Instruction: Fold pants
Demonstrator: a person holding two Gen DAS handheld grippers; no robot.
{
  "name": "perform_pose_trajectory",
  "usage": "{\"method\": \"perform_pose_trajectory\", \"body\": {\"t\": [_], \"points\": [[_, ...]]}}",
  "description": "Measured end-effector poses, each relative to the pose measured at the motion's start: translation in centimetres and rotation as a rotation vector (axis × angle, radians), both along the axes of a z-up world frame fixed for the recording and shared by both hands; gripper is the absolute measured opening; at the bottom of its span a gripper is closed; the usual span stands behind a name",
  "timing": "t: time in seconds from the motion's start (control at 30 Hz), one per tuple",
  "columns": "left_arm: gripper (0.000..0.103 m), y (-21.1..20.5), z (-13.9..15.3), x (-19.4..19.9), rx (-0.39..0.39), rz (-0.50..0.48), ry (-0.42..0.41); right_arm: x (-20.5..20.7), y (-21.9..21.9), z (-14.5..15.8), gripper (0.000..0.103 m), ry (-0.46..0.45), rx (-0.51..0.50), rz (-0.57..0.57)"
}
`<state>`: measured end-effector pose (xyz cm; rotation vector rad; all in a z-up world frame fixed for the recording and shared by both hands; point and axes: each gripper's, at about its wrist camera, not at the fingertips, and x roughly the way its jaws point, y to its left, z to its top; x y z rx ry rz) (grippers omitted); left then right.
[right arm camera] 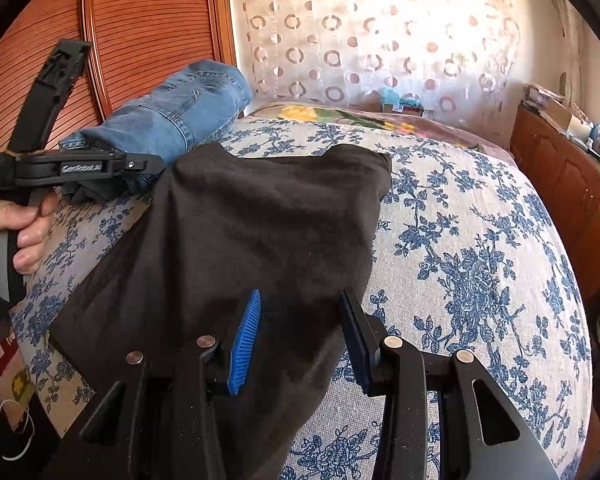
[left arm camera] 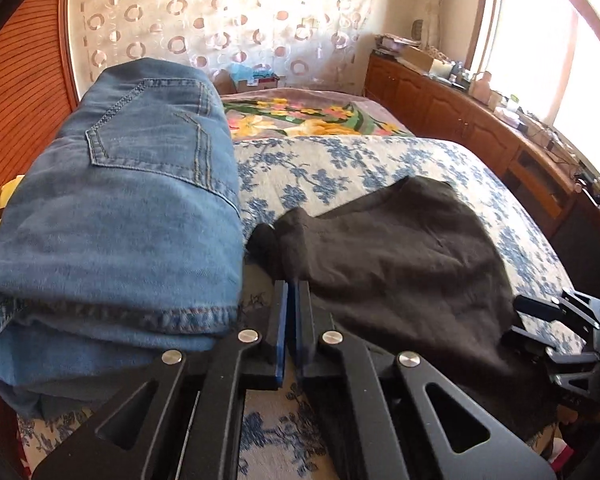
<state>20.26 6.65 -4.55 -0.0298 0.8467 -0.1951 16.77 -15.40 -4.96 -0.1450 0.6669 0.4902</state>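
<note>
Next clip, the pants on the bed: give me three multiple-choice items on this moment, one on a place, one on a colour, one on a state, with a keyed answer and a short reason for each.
1. Where does the folded pair of jeans lie relative to the dark pants?
A. on top of them
B. beside them, by the wooden wall panel
C. on the floor

2. What colour is the flower print on the bedspread?
A. blue
B. red
C. green

3. How does the right tool stand?
A. shut tight
B. open, fingers either side of the dark cloth
C. out of view

Answers:
1 B: the jeans sit next to the pants, against the panel.
2 A: blue blossoms on a pale ground.
3 B: a wide gap shows between its pads.
</note>
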Motion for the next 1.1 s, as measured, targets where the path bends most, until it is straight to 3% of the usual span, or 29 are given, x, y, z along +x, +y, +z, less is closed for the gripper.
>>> {"method": "perform_pose_trajectory", "body": {"t": [0.1,0.17,0.27,0.47,1.1], "points": [[0.018,-0.4,0.2,-1.2,-0.009,-0.033,-0.007,0.0,0.0,0.0,0.043,0.0,0.0,0.0],[0.039,-0.8,0.2,-2.2,-0.001,-0.043,-0.015,0.0,0.0,0.0,0.043,0.001,0.0,0.0],[0.053,-1.4,0.1,-3.6,-0.018,-0.074,-0.023,0.0,0.0,0.0,0.043,0.001,0.0,-0.001],[0.056,-3.0,-0.8,-6.3,0.031,-0.083,-0.021,0.0,0.0,0.0,0.043,0.002,0.0,0.0],[0.053,-3.7,-2.8,-12.5,0.004,-0.063,0.004,-0.5,-0.2,0.4,0.043,-0.012,-0.006,0.002]]}}
